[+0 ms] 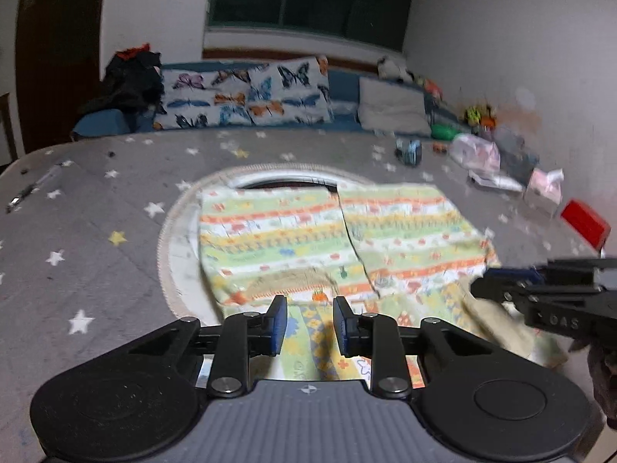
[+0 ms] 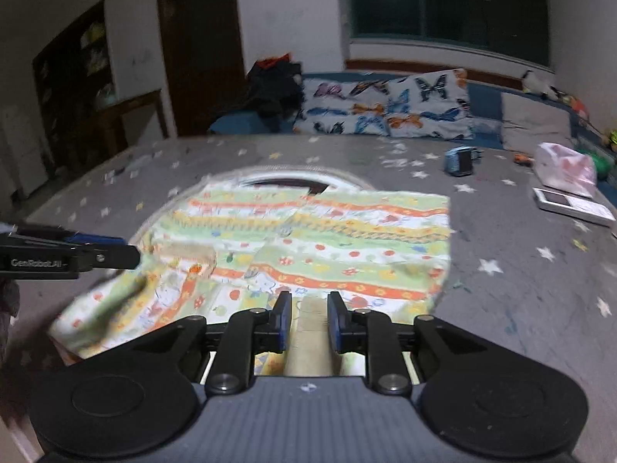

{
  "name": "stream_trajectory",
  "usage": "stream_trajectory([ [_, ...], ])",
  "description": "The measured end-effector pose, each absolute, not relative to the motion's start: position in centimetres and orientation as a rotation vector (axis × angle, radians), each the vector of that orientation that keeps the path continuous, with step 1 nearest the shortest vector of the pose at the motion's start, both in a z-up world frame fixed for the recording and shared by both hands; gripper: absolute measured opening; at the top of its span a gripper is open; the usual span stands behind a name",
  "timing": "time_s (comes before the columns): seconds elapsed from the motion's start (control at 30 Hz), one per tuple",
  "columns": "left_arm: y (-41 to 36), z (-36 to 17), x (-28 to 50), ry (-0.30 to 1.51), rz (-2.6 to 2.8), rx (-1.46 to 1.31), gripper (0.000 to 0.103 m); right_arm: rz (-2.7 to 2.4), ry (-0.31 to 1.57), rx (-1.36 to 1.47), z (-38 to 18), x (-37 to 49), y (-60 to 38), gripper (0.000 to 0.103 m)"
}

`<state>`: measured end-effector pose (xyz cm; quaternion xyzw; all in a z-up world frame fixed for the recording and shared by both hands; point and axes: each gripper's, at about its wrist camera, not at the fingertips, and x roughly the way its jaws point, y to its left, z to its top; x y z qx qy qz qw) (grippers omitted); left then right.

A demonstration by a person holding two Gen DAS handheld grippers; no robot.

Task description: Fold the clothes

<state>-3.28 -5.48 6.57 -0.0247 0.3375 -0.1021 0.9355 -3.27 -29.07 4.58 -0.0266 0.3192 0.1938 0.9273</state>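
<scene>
A child's garment (image 1: 289, 239) (image 2: 347, 239), striped green, orange and yellow with small prints, lies spread over a round white mat (image 1: 173, 231) on the grey star-patterned bed (image 1: 96, 200). My left gripper (image 1: 310, 320) is at the garment's near edge, its blue pads narrowly apart with patterned cloth running between them. My right gripper (image 2: 308, 316) is at the near edge too, closed on a beige ribbed band. Each gripper shows side-on in the other's view, the right gripper (image 1: 478, 287) and the left gripper (image 2: 131, 252), with the near cloth bunched and raised under them.
At the back of the bed lie a butterfly pillow (image 1: 246, 96), a grey pillow (image 1: 393, 108) and a dark clothes pile (image 1: 131, 81). To the right are a plastic bag (image 1: 478, 150), a blue object (image 1: 408, 150), a red box (image 1: 584, 220) and a white tablet-like slab (image 2: 570, 204).
</scene>
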Motion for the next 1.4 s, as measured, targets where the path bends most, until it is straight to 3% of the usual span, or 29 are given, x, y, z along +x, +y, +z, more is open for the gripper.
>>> stream_trajectory([
  [0.23, -5.1, 4.8, -2.8, 0.723, -0.192, -0.03, 0.028, 0.432, 0.673, -0.101, 3.9, -3.9, -28.7, 0.02],
  [0.53, -8.0, 7.3, -6.9, 0.665, -0.344, -0.008, 0.027, 0.479, 0.685, -0.15, 4.1, -7.0, -29.2, 0.025],
  [0.97, -10.2, 4.7, -8.7, 0.698, -0.357, 0.099, 0.029, 0.48, 0.682, -0.152, 3.9, -9.1, -29.9, 0.026],
  [1.03, -9.8, 5.4, -9.2, 0.704, -0.354, 0.075, 0.031, 0.48, 0.687, -0.147, 3.8, -9.1, -30.1, 0.027],
  [1.1, -9.3, 6.3, -10.1, 0.705, -0.348, 0.053, 0.046, 0.486, 0.681, -0.151, 4.2, -9.6, -30.3, 0.031],
  [1.4, -7.6, 7.5, -12.5, 0.836, -0.326, -0.085, 0.047, 0.518, 0.687, -0.276, 5.2, -13.3, -31.1, 0.038],
])
